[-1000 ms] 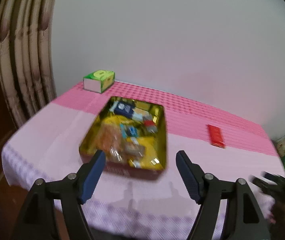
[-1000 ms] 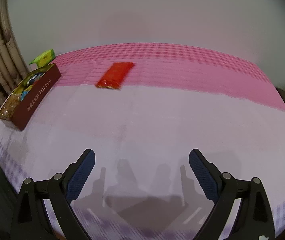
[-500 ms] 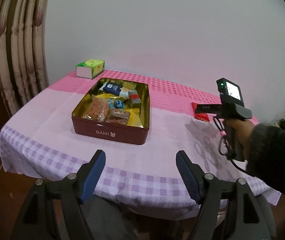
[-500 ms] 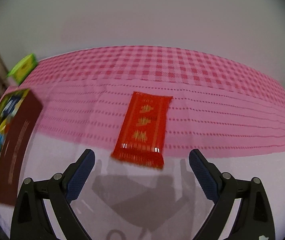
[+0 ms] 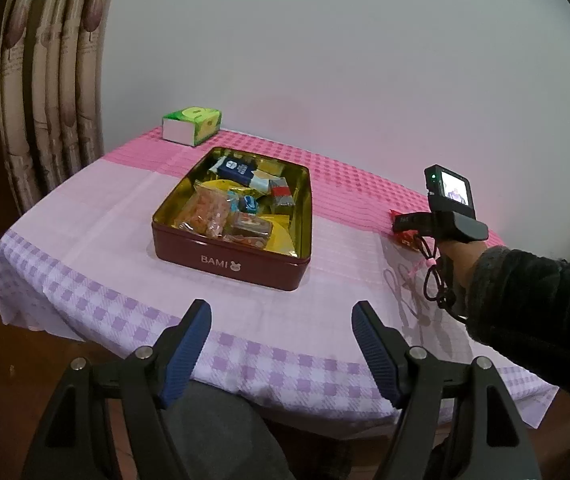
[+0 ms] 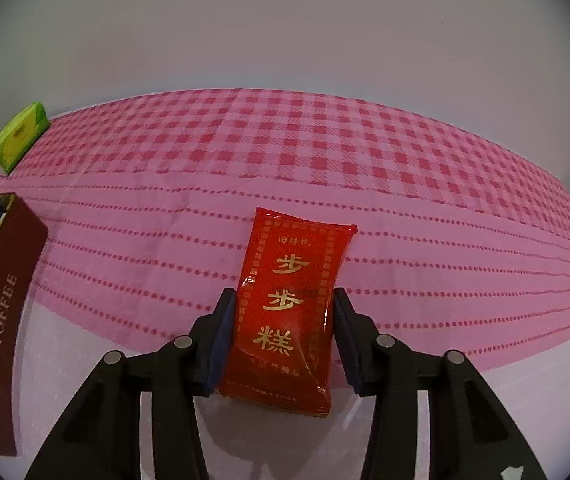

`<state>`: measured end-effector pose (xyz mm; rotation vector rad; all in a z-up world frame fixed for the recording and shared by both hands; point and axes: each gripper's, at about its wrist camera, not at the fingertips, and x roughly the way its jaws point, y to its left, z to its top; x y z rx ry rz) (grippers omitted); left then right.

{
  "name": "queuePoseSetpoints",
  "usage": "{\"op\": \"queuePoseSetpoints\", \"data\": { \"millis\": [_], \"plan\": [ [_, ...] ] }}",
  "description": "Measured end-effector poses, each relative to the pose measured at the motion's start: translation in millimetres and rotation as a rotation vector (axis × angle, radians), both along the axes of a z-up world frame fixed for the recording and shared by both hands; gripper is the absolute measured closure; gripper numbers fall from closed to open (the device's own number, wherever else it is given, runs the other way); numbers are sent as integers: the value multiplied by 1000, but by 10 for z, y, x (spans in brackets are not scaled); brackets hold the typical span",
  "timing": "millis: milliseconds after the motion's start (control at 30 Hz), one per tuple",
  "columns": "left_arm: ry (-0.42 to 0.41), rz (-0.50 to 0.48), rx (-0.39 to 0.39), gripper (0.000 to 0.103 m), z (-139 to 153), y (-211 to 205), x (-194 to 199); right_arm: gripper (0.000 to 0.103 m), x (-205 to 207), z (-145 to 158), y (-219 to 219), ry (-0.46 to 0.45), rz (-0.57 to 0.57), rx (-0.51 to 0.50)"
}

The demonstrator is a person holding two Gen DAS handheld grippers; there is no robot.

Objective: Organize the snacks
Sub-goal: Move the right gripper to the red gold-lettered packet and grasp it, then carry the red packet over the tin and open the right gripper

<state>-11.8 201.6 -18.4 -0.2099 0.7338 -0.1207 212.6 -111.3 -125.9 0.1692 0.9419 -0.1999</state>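
The right gripper (image 6: 283,330), wide apart a second ago, is closing its jaws around the flat red foil snack packet (image 6: 291,310) lying lower centre on the pink checked tablecloth (image 6: 445,216), readying a lift, while the left gripper (image 5: 281,354) hangs released.

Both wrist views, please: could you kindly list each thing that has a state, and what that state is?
Red snack packet: flat on the tablecloth, between the closing jaws.
Toffee tin: lid off, full of snacks.
Green box: closed, at the far corner.
Right gripper: closing.
Left gripper: open, empty.
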Motion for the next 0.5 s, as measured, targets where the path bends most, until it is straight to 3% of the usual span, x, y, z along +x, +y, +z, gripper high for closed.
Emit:
{"op": "queuePoseSetpoints", "data": {
  "millis": [200,500],
  "plan": [
    [-14,2,14,29,26,-47,-50,61,-244,252,102,-36,36,-37],
    [-30,21,36,29,69,-64,-110,61,-540,1063,193,-136,43,-144]
  ]
}}
